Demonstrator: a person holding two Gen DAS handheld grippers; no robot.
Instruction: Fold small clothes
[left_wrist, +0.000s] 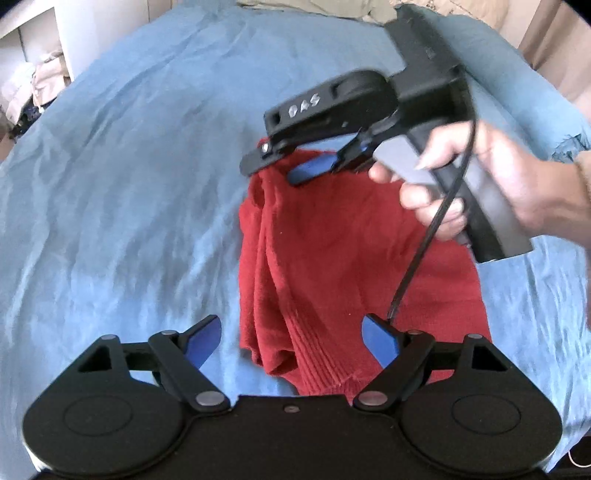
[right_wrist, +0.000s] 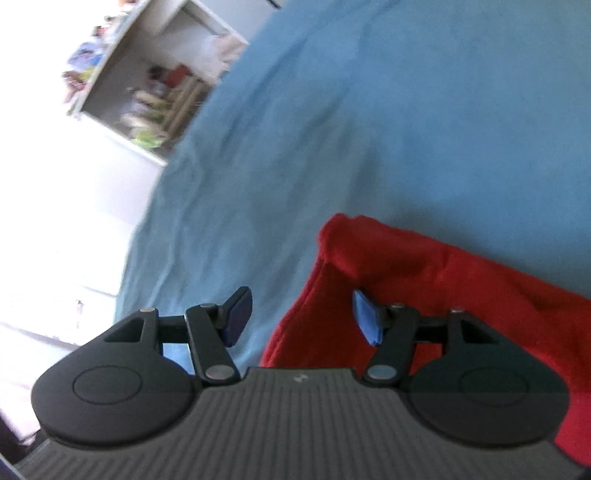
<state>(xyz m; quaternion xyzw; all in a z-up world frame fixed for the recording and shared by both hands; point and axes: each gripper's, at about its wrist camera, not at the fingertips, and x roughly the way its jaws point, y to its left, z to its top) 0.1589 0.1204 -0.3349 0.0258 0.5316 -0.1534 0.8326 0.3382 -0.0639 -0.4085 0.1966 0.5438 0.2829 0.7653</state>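
My red knit garment (left_wrist: 354, 258) lies rumpled on the blue bedsheet (left_wrist: 129, 184). My left gripper (left_wrist: 291, 339) gapes wide over its ribbed hem, and my right gripper (right_wrist: 299, 314) hangs apart at the far corner (seemingly empty, though blurred). I should pinch both corners squarely before lifting.

The red knitted garment (left_wrist: 332, 258) is lying on the bed's blue sheet (left_wrist: 129, 184), partly folded, with one side doubled over itself in long soft folds. Its ribbed hem (left_wrist: 325, 373) (the ribs are running lengthwise) is lying at the near end in the left wrist view, slightly bunched. At the far end, one corner is sticking up in a small rounded hump (right_wrist: 340, 229). The rest of the cloth is resting flat and a little wrinkled.
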